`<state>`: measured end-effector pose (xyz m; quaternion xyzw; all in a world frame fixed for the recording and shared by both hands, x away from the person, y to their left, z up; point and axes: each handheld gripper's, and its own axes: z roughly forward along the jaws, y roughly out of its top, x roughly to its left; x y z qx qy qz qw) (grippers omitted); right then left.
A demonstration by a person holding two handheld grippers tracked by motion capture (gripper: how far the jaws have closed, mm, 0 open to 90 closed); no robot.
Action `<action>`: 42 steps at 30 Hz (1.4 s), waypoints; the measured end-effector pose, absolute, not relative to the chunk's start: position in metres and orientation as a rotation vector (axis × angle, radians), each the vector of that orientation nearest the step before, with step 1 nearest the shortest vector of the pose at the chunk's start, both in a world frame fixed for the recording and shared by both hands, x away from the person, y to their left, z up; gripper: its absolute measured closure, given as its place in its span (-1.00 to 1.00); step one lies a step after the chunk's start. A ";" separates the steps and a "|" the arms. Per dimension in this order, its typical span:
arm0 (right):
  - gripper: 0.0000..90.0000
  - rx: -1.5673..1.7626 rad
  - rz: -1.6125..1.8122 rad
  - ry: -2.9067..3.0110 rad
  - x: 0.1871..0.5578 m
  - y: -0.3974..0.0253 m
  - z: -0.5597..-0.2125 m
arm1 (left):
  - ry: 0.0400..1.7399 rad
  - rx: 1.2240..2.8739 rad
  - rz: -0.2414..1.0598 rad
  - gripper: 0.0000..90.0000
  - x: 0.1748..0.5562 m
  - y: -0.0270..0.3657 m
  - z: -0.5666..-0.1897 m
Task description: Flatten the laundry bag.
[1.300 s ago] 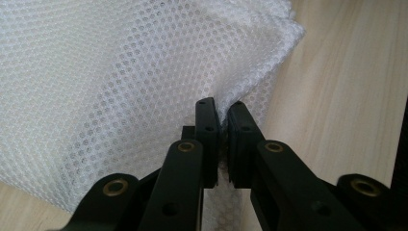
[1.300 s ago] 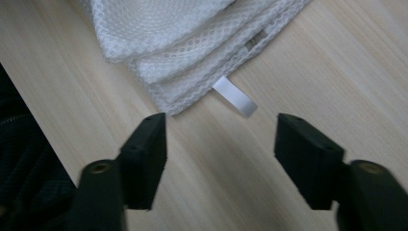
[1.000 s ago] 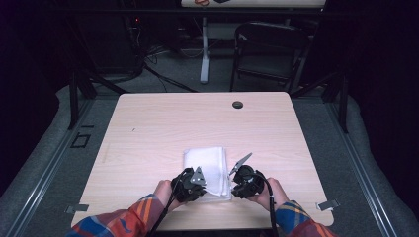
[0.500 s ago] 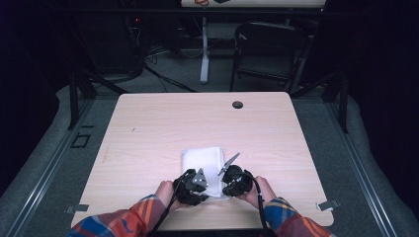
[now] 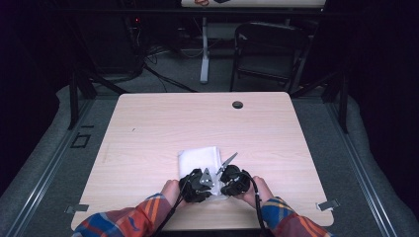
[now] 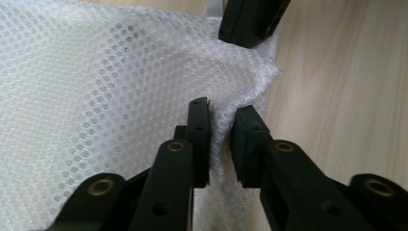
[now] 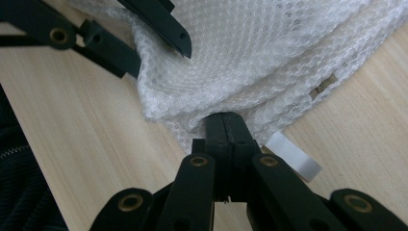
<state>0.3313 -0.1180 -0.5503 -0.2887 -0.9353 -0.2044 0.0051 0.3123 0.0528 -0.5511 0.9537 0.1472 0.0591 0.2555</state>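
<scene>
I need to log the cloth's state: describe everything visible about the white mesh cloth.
The white mesh cloth is a thin, honeycomb-textured fabric, folded in layers and lying flat on the wooden table near the person's edge. A small white label sticks out at its near hem. The left gripper pinches a bunched fold, and the right gripper is clamped on the near edge, both at the same near end.

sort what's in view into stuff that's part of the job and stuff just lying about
Part of the job:
- white mesh cloth, folded on the table
- left tongs, jaws closing on a cloth fold
- right tongs, shut on the cloth's edge

Just lying about:
- folding chair behind the table
- floor cables
</scene>
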 end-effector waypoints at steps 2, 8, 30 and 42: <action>1.00 -0.898 -0.631 -2.930 0.332 -0.118 -0.550 | 0.413 2.572 0.154 0.81 0.312 0.054 -0.551; 1.00 -0.935 -0.651 -2.936 0.330 -0.118 -0.552 | 0.433 2.537 0.143 0.85 0.315 0.058 -0.546; 1.00 -1.018 -0.622 -2.939 0.330 -0.124 -0.550 | 0.432 2.485 0.219 0.88 0.317 0.063 -0.535; 1.00 -1.015 -0.612 -2.947 0.331 -0.129 -0.550 | 0.451 2.439 0.283 0.89 0.315 0.070 -0.526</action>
